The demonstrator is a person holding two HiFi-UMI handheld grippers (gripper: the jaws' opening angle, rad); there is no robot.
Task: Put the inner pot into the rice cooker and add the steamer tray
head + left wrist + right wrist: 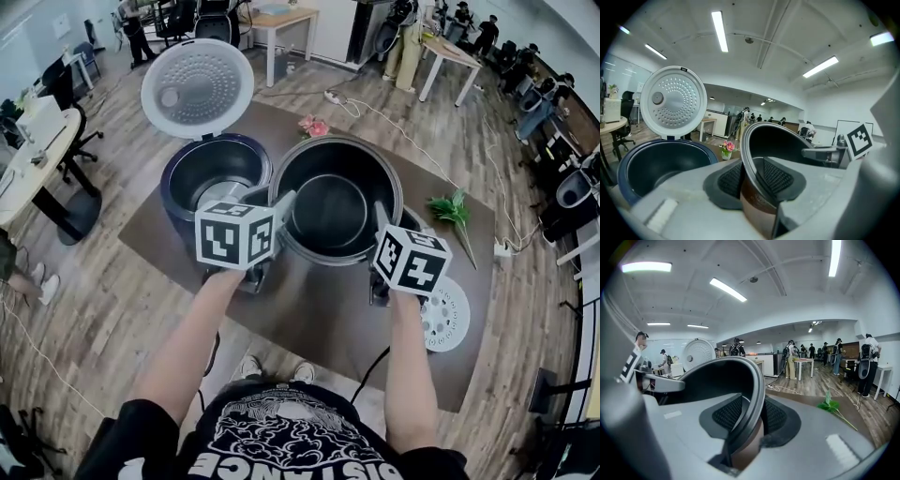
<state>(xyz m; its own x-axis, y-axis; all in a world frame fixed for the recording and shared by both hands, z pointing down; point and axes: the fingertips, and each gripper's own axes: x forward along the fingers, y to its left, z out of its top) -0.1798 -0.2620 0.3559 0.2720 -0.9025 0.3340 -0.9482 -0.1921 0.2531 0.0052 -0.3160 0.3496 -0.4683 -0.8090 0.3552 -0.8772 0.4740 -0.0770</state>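
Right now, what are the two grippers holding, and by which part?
Both hold the inner pot by its rim: the left gripper clamps the left side, the right gripper the right side.

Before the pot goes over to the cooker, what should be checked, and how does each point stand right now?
1. Left gripper shut on dark round metal inner pot rim: ok.
2. Right gripper shut on the opposite rim: ok.
3. Dark blue rice cooker has its white perforated lid raised: ok.
4. Cooker cavity free of objects: ok.
5. Pot above cooker opening: not ok, beside it.
6. White round steamer tray on the brown table: ok.
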